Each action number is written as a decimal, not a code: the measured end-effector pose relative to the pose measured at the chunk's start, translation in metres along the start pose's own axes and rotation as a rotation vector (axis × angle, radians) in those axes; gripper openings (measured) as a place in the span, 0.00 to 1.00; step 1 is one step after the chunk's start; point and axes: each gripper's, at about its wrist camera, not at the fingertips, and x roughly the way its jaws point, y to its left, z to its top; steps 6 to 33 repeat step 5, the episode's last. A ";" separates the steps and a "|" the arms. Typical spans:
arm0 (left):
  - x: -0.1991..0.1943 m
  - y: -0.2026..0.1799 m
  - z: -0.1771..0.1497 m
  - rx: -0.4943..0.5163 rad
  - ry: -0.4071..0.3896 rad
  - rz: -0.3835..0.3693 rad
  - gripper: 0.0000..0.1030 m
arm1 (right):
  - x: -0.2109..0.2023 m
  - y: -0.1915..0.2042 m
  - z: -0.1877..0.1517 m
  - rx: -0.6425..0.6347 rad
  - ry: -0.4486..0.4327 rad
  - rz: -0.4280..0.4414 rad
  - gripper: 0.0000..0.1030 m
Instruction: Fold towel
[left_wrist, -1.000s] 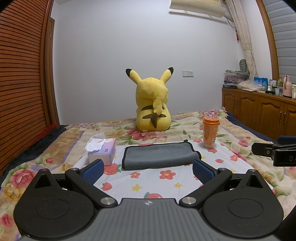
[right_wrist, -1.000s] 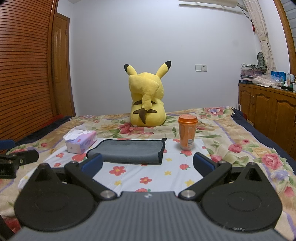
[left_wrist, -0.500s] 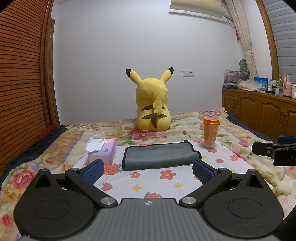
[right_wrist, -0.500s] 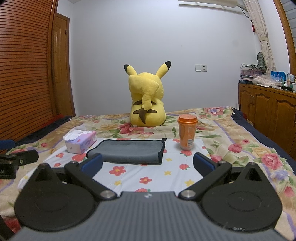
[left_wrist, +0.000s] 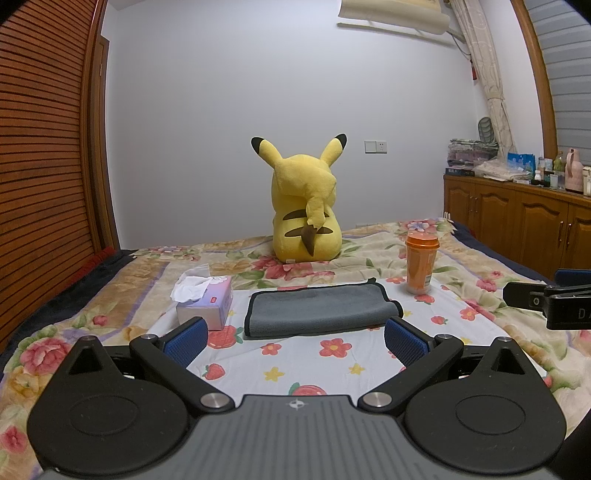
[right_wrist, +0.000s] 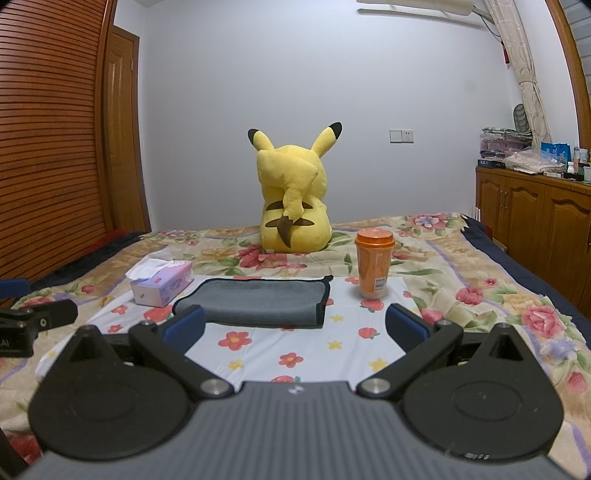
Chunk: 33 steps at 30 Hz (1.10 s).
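A grey towel (left_wrist: 317, 309) with a dark edge lies folded flat on a white flowered cloth (left_wrist: 295, 354) on the bed; it also shows in the right wrist view (right_wrist: 258, 301). My left gripper (left_wrist: 295, 341) is open and empty, held just short of the towel's near edge. My right gripper (right_wrist: 294, 326) is open and empty, also just short of the towel. Each gripper shows at the edge of the other's view, the right one (left_wrist: 550, 301) at the right and the left one (right_wrist: 33, 321) at the left.
A tissue box (left_wrist: 205, 302) stands left of the towel. An orange lidded cup (left_wrist: 421, 263) stands to its right. A yellow plush toy (left_wrist: 304, 221) sits behind. Wooden cabinets (left_wrist: 517, 225) line the right wall, a slatted wooden wall (left_wrist: 40, 155) the left.
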 end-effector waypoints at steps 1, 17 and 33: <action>0.000 0.000 0.000 0.001 0.001 0.000 1.00 | 0.000 0.000 0.000 0.000 0.000 0.000 1.00; 0.001 0.002 0.002 0.002 0.001 0.001 1.00 | 0.000 0.000 0.000 0.000 0.000 0.000 1.00; 0.001 0.002 0.002 0.002 0.001 0.001 1.00 | 0.000 0.000 0.000 0.000 0.000 0.000 1.00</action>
